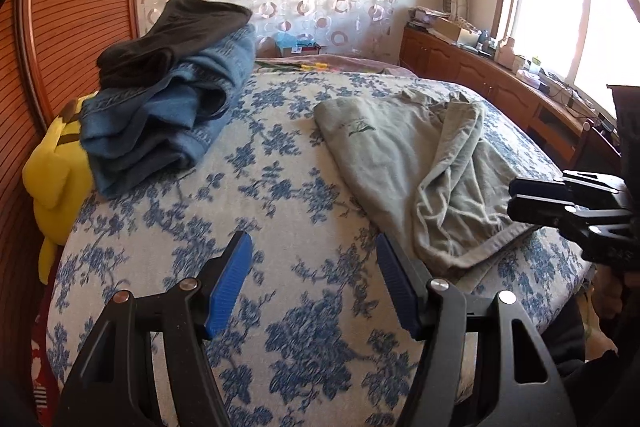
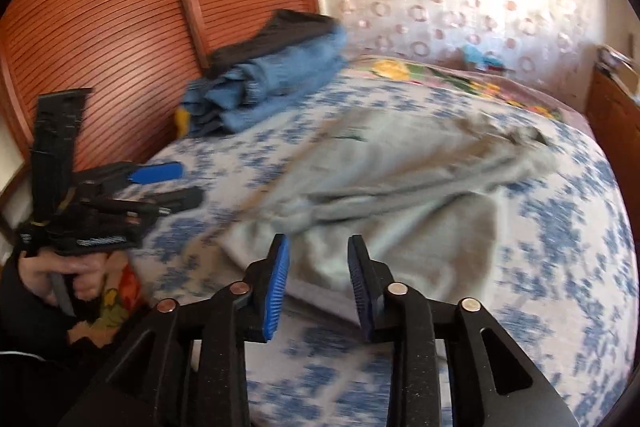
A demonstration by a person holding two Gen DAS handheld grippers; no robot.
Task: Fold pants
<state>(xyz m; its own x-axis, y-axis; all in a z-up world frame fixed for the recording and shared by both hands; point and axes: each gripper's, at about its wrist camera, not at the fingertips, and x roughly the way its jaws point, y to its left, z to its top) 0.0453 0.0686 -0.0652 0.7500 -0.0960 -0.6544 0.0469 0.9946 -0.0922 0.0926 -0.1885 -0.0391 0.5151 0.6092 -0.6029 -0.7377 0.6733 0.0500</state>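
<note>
Both tongs, left [image 1: 314,283] and right [image 2: 318,287], spread, above bedspread [image 1: 280,187] beside rumpled grey pants [image 1: 420,163].

The left gripper [image 1: 314,283] hangs above the blue-flowered bedspread [image 1: 280,187] with its blue-padded jaws spread wide and nothing between them. Ahead to the right lie the grey-green pants [image 1: 404,163], rumpled, one side folded over on itself. The right gripper [image 1: 516,197] enters from the right edge just beside the pants (its jaws look nearly together, though the angle is poor). Far left sits a pile of jeans [image 1: 160,123] topped by a dark garment [image 1: 172,35], beside a yellow plush toy [image 1: 56,171].
</note>
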